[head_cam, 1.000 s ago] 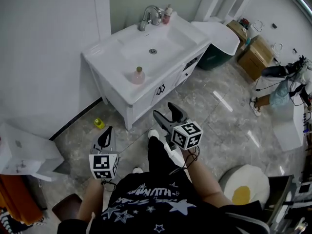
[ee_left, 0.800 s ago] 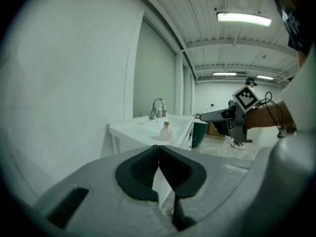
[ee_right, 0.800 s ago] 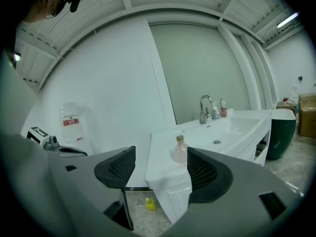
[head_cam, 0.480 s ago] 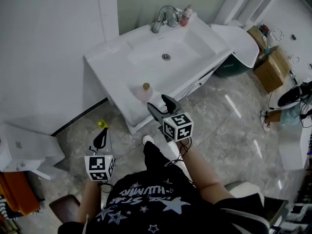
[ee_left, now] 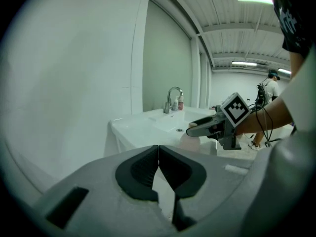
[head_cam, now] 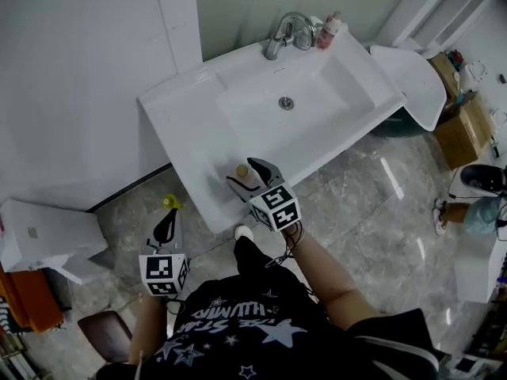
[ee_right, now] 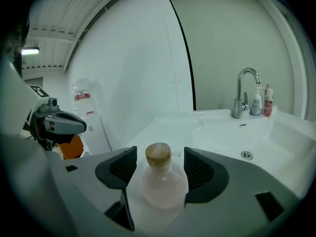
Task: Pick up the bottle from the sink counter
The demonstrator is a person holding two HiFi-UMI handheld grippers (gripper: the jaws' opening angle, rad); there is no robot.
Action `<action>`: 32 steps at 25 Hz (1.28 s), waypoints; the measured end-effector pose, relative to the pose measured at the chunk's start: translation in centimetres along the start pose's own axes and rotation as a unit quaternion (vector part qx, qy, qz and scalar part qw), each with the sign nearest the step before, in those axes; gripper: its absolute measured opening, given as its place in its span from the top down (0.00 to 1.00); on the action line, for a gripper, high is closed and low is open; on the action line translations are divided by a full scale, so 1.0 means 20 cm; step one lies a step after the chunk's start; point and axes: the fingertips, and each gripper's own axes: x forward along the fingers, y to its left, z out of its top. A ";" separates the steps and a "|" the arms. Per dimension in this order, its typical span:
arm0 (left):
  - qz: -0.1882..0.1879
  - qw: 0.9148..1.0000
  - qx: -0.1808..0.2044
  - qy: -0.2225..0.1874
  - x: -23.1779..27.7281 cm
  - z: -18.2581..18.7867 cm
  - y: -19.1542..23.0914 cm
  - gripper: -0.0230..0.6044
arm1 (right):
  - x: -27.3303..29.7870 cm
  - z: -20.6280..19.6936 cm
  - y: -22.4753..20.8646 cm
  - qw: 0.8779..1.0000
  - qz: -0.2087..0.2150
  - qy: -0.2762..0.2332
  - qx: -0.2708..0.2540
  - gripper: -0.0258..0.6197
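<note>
A small pink bottle (head_cam: pixel 242 170) with a tan cap stands upright on the near front edge of the white sink counter (head_cam: pixel 182 109). My right gripper (head_cam: pixel 240 176) reaches over that edge, open, with the bottle (ee_right: pixel 163 181) between its two jaws. There is a gap on each side of the bottle's neck. My left gripper (head_cam: pixel 169 222) hangs low over the floor in front of the counter, shut and empty. In the left gripper view its pads (ee_left: pixel 148 169) meet, and the right gripper (ee_left: pixel 197 128) shows ahead at the bottle (ee_left: pixel 189 143).
A chrome faucet (head_cam: pixel 285 30) and two small bottles (head_cam: pixel 329 28) stand at the back of the basin. A yellow object (head_cam: pixel 168 203) lies on the floor by the wall. A white box (head_cam: pixel 47 236) sits left, a white-lidded bin (head_cam: pixel 412 70) and cardboard box (head_cam: pixel 467 125) right.
The person has stepped up to the counter. My right gripper has moved forward from in front of the cabinet until its jaws stand around the bottle. The left gripper stays low.
</note>
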 end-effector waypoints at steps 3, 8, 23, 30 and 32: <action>0.013 1.000 -0.009 0.008 0.04 -0.01 0.02 0.94 | 0.03 -0.01 -0.01 1.000 0.007 0.010 -0.012 0.57; 0.018 1.000 -0.016 0.011 0.07 -0.01 0.02 0.94 | 0.04 -0.04 0.00 0.999 0.008 0.004 -0.036 0.67; 0.013 1.000 -0.022 -0.007 -0.04 -0.04 0.05 0.94 | -0.07 0.14 0.03 0.999 -0.035 -0.023 -0.025 0.74; 0.000 1.000 -0.010 -0.029 -0.23 -0.04 0.05 0.94 | -0.26 0.26 0.14 0.996 -0.070 -0.052 -0.026 0.74; -0.004 0.999 -0.006 -0.036 -0.30 -0.05 0.04 0.94 | -0.33 0.26 0.19 0.995 -0.076 -0.060 -0.025 0.74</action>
